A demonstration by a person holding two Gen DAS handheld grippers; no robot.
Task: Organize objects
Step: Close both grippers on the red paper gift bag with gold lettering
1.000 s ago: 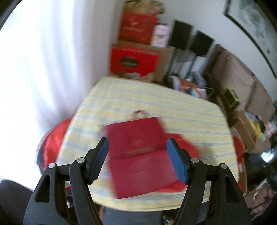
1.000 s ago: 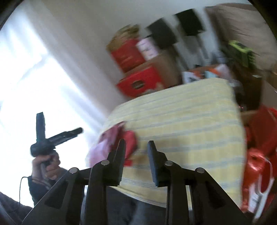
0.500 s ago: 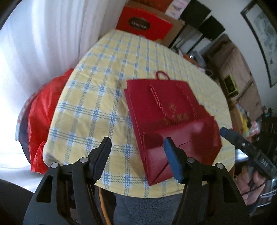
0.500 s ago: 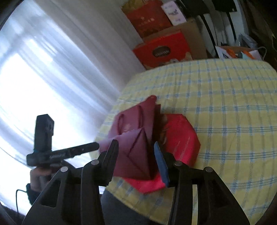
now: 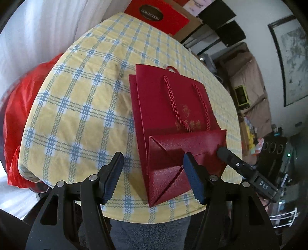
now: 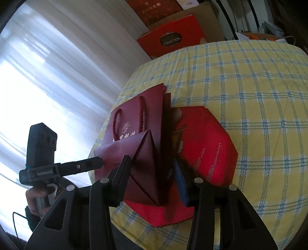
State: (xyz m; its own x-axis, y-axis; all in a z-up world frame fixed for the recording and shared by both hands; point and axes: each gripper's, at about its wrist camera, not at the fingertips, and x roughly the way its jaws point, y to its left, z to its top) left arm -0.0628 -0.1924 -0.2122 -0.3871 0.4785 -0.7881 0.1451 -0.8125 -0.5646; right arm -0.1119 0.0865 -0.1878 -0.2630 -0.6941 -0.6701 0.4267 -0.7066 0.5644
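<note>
A dark red paper gift bag (image 5: 173,115) with rope handles lies flat on the yellow-and-blue checked tablecloth (image 5: 80,107), its folded bottom toward me. My left gripper (image 5: 153,173) hangs just above the bag's near left corner, jaws opening, pads off the paper. In the right wrist view the bag (image 6: 134,130) rests partly on a flat red octagonal box (image 6: 204,144). My right gripper (image 6: 152,177) straddles the raised bottom fold with its jaws apart. The left gripper's tip (image 6: 96,162) touches the bag's left edge there. The right gripper's tip (image 5: 223,153) lies at the bag's right corner.
A red box marked COLLECTION (image 5: 159,17) stands behind the table with cardboard boxes. A red plastic bag (image 5: 21,107) hangs off the table's left side by the white curtain (image 6: 57,67). Clutter fills the floor at the right (image 5: 250,107). A hand (image 6: 36,194) holds the left gripper.
Both grippers have come down and closer to the bag, which now fills more of each view. The right jaws stand wider than a second ago.
</note>
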